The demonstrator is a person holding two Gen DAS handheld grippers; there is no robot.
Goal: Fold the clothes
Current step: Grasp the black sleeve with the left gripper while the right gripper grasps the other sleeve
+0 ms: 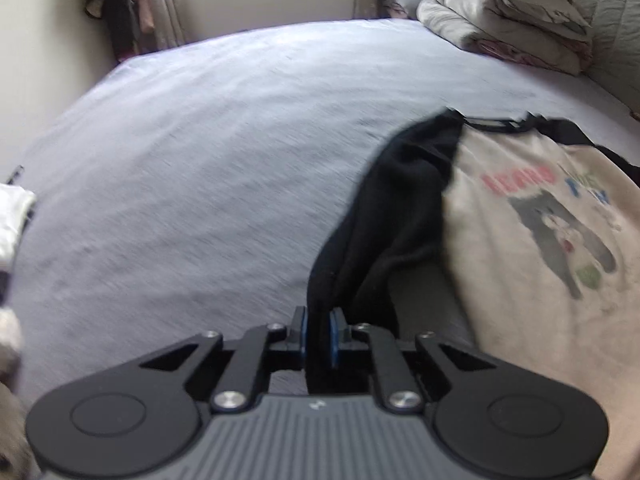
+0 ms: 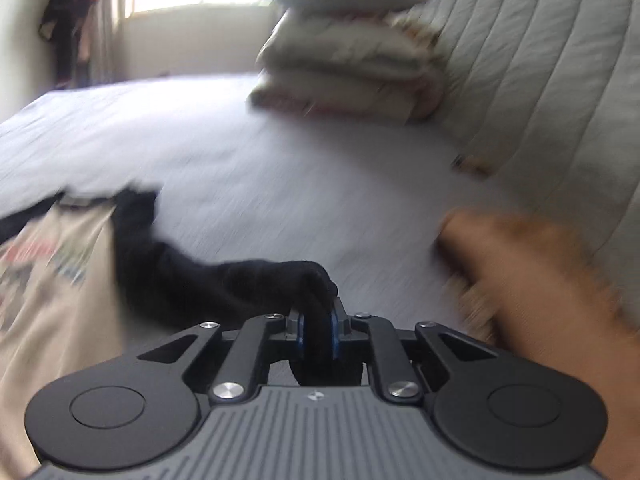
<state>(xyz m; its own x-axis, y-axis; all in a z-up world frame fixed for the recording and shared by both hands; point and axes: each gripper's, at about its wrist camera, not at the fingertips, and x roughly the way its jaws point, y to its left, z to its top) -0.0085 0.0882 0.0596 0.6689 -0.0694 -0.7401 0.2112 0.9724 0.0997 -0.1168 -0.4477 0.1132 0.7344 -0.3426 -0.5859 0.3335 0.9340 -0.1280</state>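
A beige T-shirt (image 1: 532, 248) with black sleeves and a cat print lies on the grey bed (image 1: 224, 152). My left gripper (image 1: 319, 320) is shut on its black left sleeve (image 1: 392, 220), which stretches from the jaws up to the shoulder. In the right wrist view the shirt (image 2: 56, 280) is at the left, blurred. My right gripper (image 2: 318, 320) is shut on the other black sleeve (image 2: 224, 280), which runs left to the shirt body.
Stacked folded bedding (image 1: 504, 12) sits at the bed's far right corner, also in the right wrist view (image 2: 344, 60). A quilted headboard (image 2: 540, 60) runs along the right. A blurred hand (image 2: 532, 280) is at the right. White cloth (image 1: 12, 224) lies at the left edge.
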